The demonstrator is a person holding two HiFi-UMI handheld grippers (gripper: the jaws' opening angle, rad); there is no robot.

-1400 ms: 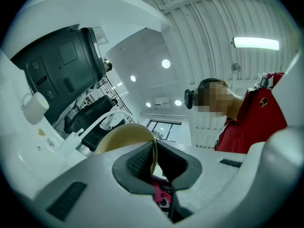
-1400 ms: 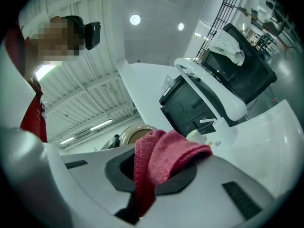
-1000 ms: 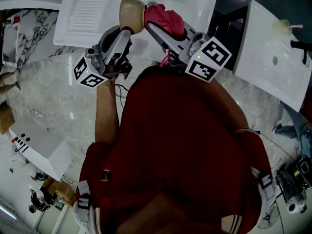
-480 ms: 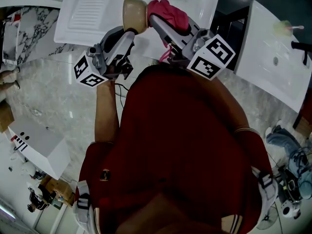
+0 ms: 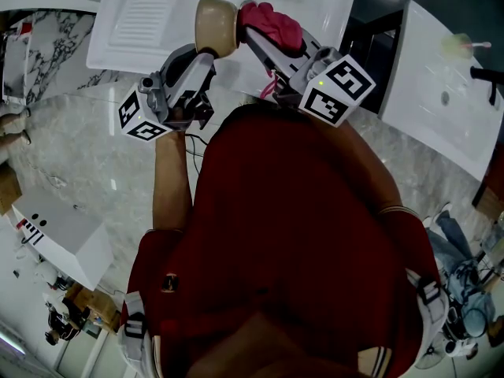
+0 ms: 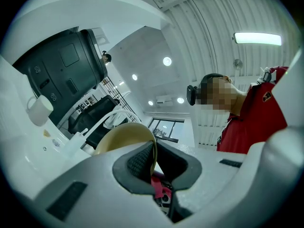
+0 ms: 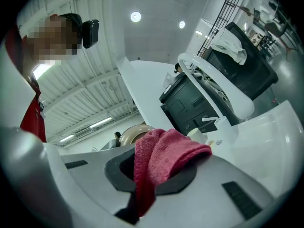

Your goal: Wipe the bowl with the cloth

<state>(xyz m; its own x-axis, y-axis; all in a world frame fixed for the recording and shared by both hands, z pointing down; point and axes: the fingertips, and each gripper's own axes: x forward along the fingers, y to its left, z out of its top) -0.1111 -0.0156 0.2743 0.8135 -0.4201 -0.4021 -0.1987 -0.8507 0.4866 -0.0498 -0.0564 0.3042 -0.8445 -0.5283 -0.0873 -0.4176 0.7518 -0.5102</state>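
Note:
A tan bowl [image 5: 215, 24] is held up on its side above the white sink unit [image 5: 142, 22], with my left gripper [image 5: 206, 52] shut on its rim. In the left gripper view the bowl's rim [image 6: 124, 136] runs between the dark pads. My right gripper [image 5: 253, 36] is shut on a pink cloth [image 5: 272, 24], which is bunched against the bowl's open side. In the right gripper view the pink cloth [image 7: 164, 158] bulges out of the jaws, and the bowl [image 7: 134, 134] shows just behind it.
A white basin with a ribbed drainboard [image 5: 150, 10] lies under the bowl. A second white counter [image 5: 441, 85] stands to the right. Marble floor [image 5: 79, 148] spreads at the left. A black appliance [image 6: 66, 77] and a white cup [image 6: 38, 109] stand by the sink.
The bowl and cloth have stayed pressed together; the right gripper shifted slightly up and then back, rubbing the cloth at the bowl. The left gripper has hardly moved.

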